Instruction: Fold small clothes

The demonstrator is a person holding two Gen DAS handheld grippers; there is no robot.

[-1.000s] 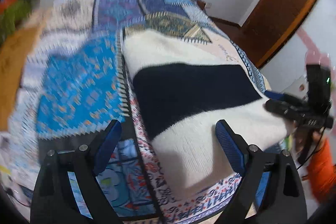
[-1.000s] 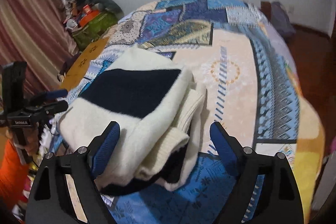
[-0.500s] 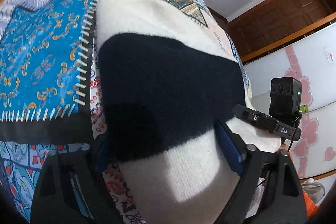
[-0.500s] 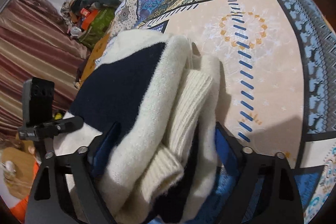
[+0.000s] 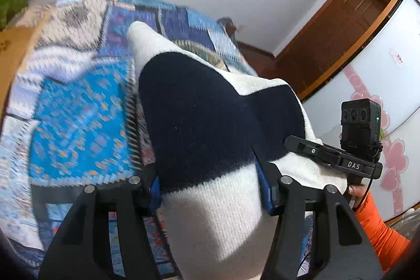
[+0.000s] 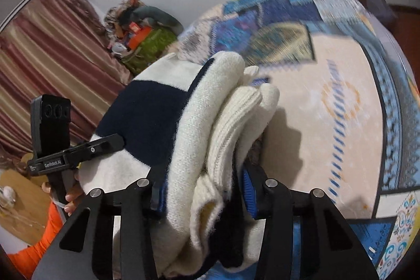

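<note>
Grippers both pinch the folded cream-and-navy sweater (image 5: 210,127), left gripper (image 5: 210,190) clamping its striped end and right gripper (image 6: 203,190) squeezing the stacked folded layers, the bundle raised above the patterned patchwork bedspread (image 6: 328,96).

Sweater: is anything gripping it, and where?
Both. The left gripper clamps the folded sweater at one end; the right gripper clamps its stacked layers at the other.
</note>
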